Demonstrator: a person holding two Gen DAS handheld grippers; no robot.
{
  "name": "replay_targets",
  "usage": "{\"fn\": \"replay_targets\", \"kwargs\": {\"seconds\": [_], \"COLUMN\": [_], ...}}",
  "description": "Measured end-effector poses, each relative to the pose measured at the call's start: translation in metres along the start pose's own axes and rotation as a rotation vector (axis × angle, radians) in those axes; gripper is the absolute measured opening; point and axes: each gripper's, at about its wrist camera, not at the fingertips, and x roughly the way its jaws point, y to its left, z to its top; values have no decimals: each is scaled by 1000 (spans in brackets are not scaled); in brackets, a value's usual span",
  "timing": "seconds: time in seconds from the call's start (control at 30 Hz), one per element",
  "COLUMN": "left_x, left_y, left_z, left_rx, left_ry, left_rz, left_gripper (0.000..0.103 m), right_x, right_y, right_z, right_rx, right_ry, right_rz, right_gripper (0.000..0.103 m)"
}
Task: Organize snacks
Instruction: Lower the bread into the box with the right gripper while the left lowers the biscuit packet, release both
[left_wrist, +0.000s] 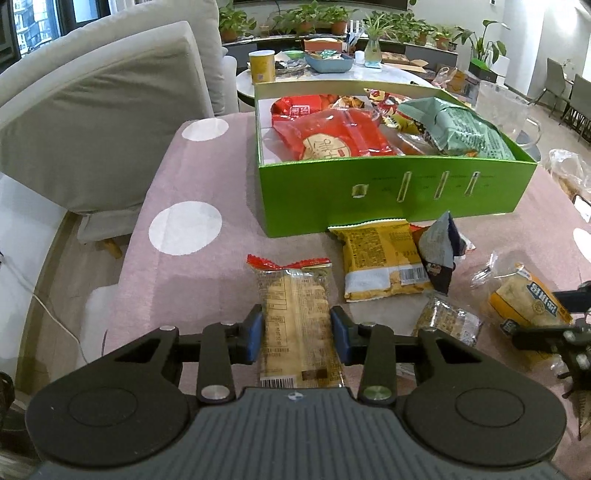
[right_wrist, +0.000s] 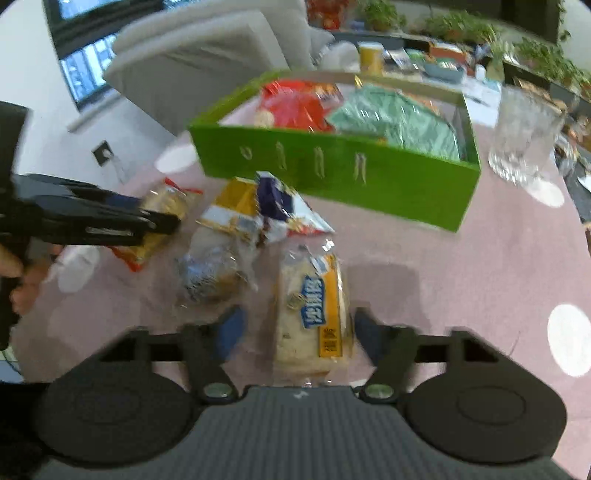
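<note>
Left gripper (left_wrist: 296, 334) pinches the cracker packet (left_wrist: 295, 317), long axis toward 12 o'clock where the green box (left_wrist: 395, 192) stands; right gripper (right_wrist: 297, 334) spread astride the bread packet (right_wrist: 314, 314), pads seemingly not touching, view blurred.

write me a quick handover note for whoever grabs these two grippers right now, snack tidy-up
Left gripper: shut on the clear biscuit pack with red ends, which lies on the pink cloth.
Right gripper: open, jaws either side of the bread pack with the blue and yellow label, pads not yet pressing; that view is blurred.
Done: the green box already holds red packs and a pale green bag.
Left: both packs at the grippers, plus the yellow snack bag, the dark triangular packet and a small speckled pack, all loose in front of the box.
</note>
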Motion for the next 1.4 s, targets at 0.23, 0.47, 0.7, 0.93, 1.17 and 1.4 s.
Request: {"fn": "replay_targets", "kwargs": {"seconds": [0.23, 0.47, 0.7, 0.93, 1.17, 1.4], "left_x": [-24, -34, -20, -4, 19, 38], "left_y": [-3, -13, -19, -18, -17, -15], "left_z": [18, 52, 85, 103, 117, 124], "left_rx": [17, 71, 75, 81, 91, 89], "left_ry": [-87, -170, -181, -179, -153, -121], "left_rz": [-19, -35, -32, -29, -25, -17], "left_gripper": [35, 36, 36, 36, 36, 38], "right_x": [-38, -49, -32, -17, -5, 14], "right_y": [-14, -13, -14, -20, -23, -26], "right_z": [15, 55, 99, 116, 127, 134], "right_rx": [81, 101, 123, 154, 156, 162], "right_ry": [-132, -259, -289, -280, -266, -232], "right_rz": [26, 36, 45, 35, 48, 49], "right_gripper": [77, 77, 77, 77, 77, 77]}}
